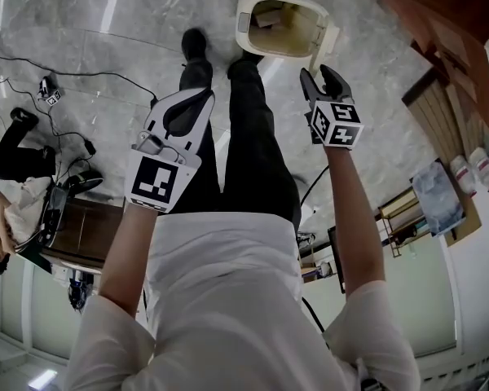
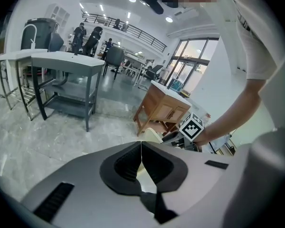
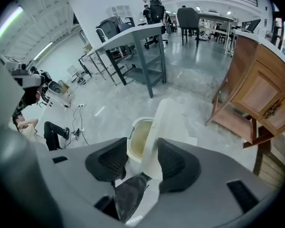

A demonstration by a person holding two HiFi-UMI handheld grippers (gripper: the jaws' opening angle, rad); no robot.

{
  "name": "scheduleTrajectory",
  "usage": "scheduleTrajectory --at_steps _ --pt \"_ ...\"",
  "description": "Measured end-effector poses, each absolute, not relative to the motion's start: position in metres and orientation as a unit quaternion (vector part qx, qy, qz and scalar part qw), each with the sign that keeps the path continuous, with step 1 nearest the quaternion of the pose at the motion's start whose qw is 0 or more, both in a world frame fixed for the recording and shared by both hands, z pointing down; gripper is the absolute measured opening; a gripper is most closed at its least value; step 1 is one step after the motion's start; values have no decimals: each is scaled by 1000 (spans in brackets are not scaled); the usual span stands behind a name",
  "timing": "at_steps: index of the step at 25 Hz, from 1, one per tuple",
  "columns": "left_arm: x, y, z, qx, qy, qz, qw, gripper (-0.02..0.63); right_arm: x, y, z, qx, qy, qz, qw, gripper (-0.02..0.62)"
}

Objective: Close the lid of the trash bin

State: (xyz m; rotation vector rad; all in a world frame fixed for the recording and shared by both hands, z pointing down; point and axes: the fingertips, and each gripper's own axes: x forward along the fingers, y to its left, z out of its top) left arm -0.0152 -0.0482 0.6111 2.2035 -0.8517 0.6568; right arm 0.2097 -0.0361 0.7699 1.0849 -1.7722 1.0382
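A cream trash bin (image 1: 253, 8) stands open on the marble floor ahead of my feet, its lid (image 1: 329, 41) tipped up at its right side. My right gripper (image 1: 319, 73) hangs just short of that lid, jaws open. In the right gripper view the upright lid (image 3: 168, 122) shows in the gap between the pads without touching them, and the bin's opening (image 3: 138, 137) lies to its left. My left gripper (image 1: 186, 108) is lower left, over my legs, and shut on nothing. Its tips meet in the left gripper view (image 2: 141, 151), with the bin (image 2: 152, 136) just beyond.
My legs (image 1: 244, 137) and shoes stand right by the bin. A wooden cabinet (image 1: 440, 23) is to the right of it. A grey metal table (image 3: 133, 37) stands further off. A person (image 1: 16, 161) sits on the floor at the left beside cables (image 1: 65, 76).
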Motion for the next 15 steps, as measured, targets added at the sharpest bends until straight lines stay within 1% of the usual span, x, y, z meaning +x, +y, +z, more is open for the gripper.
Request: scheduleTrajectory --at_steps 8,15 --pt "-43 -42 638 828 -353 251 357 18 160 -35 800 384 -720 415 403 215" --pt "-53 -40 661 817 -363 249 373 18 128 -36 832 354 -731 415 411 213"
